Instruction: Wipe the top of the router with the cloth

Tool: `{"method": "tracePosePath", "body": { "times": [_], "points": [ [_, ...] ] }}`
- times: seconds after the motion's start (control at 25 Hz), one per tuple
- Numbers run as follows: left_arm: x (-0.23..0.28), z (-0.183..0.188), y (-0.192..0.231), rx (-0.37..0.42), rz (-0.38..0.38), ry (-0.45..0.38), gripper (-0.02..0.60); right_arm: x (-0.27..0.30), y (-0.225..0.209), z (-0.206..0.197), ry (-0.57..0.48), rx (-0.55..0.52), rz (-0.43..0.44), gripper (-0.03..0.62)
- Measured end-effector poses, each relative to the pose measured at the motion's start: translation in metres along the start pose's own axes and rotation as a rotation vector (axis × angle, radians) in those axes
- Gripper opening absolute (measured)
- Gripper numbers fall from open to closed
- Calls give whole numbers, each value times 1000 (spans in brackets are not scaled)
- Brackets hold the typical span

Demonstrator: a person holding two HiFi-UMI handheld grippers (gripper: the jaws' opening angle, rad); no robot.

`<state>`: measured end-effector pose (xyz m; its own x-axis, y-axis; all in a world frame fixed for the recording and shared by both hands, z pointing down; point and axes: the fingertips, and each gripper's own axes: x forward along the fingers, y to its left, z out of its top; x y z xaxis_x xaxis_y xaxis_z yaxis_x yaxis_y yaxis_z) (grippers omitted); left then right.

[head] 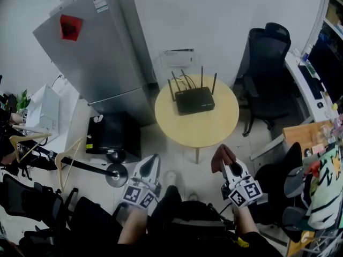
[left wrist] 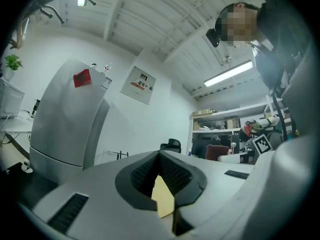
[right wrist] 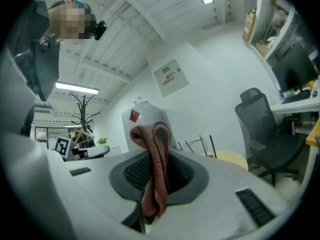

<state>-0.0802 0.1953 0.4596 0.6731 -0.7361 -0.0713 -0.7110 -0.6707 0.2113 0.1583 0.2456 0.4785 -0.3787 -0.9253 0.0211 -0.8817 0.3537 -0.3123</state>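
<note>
Right gripper (head: pixel 228 169) pinches the cloth (right wrist: pixel 155 164) so I can reach the router (head: pixel 194 99); left gripper (head: pixel 153 160) is closed, empty.

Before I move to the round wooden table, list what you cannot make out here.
- Black antenna router: in the head view it is too small to show any dust on its top. In the right gripper view its body is hidden behind the right claw, so only the antennas show.
- Reddish-brown cloth: its lower end is hidden inside that claw.
- Left claw: a pale yellow sliver at the seam of its shut jaws can't be identified.
- Grey fridge: its label is too small to read in the head view.
</note>
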Motion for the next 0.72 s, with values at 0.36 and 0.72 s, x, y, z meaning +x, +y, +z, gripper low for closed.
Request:
{"method": "tracePosePath", "body": {
  "times": [0.36, 0.72],
  "points": [
    [41, -5, 62, -38, 29, -16, -6, 64, -32, 5, 5, 0, -38, 63],
    [108, 26, 131, 2, -28, -67, -5, 182, -32, 32, 36, -86, 15, 63]
  ]
}}
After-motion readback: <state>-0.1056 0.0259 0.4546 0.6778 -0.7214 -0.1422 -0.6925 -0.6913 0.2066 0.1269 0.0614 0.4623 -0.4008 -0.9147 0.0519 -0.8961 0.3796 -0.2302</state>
